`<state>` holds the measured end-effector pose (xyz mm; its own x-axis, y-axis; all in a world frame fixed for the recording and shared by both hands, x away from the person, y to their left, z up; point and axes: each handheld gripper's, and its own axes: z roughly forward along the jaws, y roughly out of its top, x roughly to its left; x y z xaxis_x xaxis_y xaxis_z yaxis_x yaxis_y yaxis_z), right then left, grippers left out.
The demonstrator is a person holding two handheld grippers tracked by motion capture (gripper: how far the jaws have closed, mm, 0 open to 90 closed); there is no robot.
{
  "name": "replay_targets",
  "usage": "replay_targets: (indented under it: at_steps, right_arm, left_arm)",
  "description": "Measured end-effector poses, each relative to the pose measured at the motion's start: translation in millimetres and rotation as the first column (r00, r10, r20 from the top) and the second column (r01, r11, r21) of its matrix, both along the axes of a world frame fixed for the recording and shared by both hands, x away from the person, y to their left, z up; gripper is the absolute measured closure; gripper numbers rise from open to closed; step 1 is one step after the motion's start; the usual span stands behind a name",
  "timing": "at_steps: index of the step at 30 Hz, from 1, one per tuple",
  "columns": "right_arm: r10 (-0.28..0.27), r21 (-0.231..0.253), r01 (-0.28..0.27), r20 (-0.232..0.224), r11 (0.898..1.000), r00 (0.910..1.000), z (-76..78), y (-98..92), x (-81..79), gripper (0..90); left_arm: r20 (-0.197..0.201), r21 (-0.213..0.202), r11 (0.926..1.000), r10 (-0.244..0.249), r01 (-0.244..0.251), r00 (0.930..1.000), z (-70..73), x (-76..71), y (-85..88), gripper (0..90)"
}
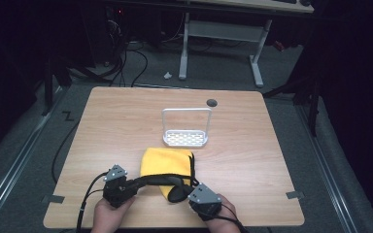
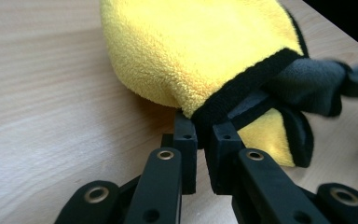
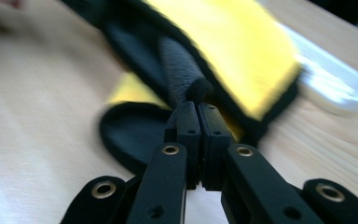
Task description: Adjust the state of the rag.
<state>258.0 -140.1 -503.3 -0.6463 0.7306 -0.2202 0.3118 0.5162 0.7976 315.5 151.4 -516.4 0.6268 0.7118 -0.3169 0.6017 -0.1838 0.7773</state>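
Observation:
A yellow fleece cloth (image 1: 166,161) with black trim lies on the wooden table (image 1: 252,145), near its front edge. My left gripper (image 1: 137,184) sits at the cloth's near left side. In the left gripper view its jaws are shut on the black trim (image 2: 242,88) where the yellow cloth (image 2: 191,46) folds over. My right gripper (image 1: 188,188) is at the cloth's near right corner. Seen from the right gripper view, my right gripper (image 3: 197,106) is shut on a bunched piece of black edge (image 3: 182,70), and the yellow cloth (image 3: 233,42) is blurred beyond it. The trim stretches between both grippers.
A white wire rack (image 1: 185,127) with a perforated base stands just behind the cloth at mid-table. A dark round grommet (image 1: 211,102) sits near the far edge. A person's hands (image 1: 108,216) hold the grippers at the front edge. Beyond the table are a desk frame and cables.

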Motion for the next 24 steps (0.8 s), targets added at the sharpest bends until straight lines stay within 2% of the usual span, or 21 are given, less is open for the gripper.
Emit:
replay_targets:
  at_steps: [3,4,5,7,8,9,10,11,14,16,18,23,24]
  right_arm:
    - [-0.044,0.005,0.044,0.020,0.999,0.9988,3.6,-13.6,3.7,90.0]
    - [-0.091,0.025,0.090,0.019,0.996,0.9957,5.9,-28.1,9.1,90.0]
    - [-0.091,0.025,0.090,0.019,0.996,0.9957,5.9,-28.1,9.1,90.0]
    - [-0.120,0.037,0.120,-0.001,0.992,0.9928,5.8,-40.8,15.6,89.3]
    - [-0.101,0.046,0.102,-0.009,0.994,0.9948,5.5,-39.1,15.3,85.3]
    - [-0.101,0.046,0.102,-0.009,0.994,0.9948,5.5,-39.1,15.3,85.3]
    - [-0.042,0.097,0.048,-0.056,0.994,0.9975,3.0,-27.6,12.5,73.5]
    - [-0.001,0.114,0.010,-0.079,0.993,0.9968,1.2,-18.7,9.9,68.7]
    - [0.091,0.104,-0.080,-0.104,0.991,0.9904,-4.0,9.4,1.2,54.9]
    - [0.103,0.069,-0.096,-0.106,0.993,0.9890,-8.3,22.4,-1.4,50.7]
    - [0.074,0.017,-0.073,-0.096,0.997,0.9927,-13.0,28.2,-1.5,50.4]
    - [0.030,-0.004,-0.031,-0.110,1.000,0.9935,-17.5,22.4,3.2,59.3]
    - [0.019,-0.013,-0.020,-0.116,1.000,0.9931,-19.3,21.2,4.2,69.8]
  left_arm:
    - [0.018,0.012,0.9999,0.010,-0.011,0.9998,4.9,-3.1,5.6,83.7]
    - [0.017,0.008,0.9999,0.010,-0.010,0.9998,5.7,-3.2,8.2,83.7]
    - [0.010,0.003,0.9999,0.014,-0.014,0.9999,6.1,-3.1,11.2,83.7]
    - [-0.008,-0.009,0.9998,0.020,-0.020,0.9998,3.7,-1.9,15.8,83.6]
    - [-0.008,-0.009,0.9998,0.020,-0.020,0.9998,3.7,-1.9,15.8,83.6]
    - [-0.012,-0.010,0.9998,0.018,-0.019,0.9998,2.7,-1.9,14.4,83.6]
    - [-0.015,-0.009,0.9999,0.012,-0.012,0.9998,1.9,-2.0,12.0,83.4]
    - [-0.016,-0.001,1.0000,-0.008,0.008,0.9998,0.7,-3.1,5.6,83.3]
    - [-0.013,0.015,0.9992,-0.036,0.036,0.9993,-0.7,-6.0,-2.7,82.8]
    - [-0.012,0.021,0.9987,-0.046,0.047,0.9989,-1.2,-7.5,-5.6,82.8]
    - [-0.010,0.024,0.9985,-0.049,0.049,0.9987,-1.6,-8.5,-7.0,82.8]
    - [-0.010,0.024,0.9984,-0.051,0.051,0.9987,-2.5,-7.8,-6.3,82.8]
    - [-0.010,0.024,0.9984,-0.052,0.052,0.9986,-2.9,-7.1,-5.9,82.8]
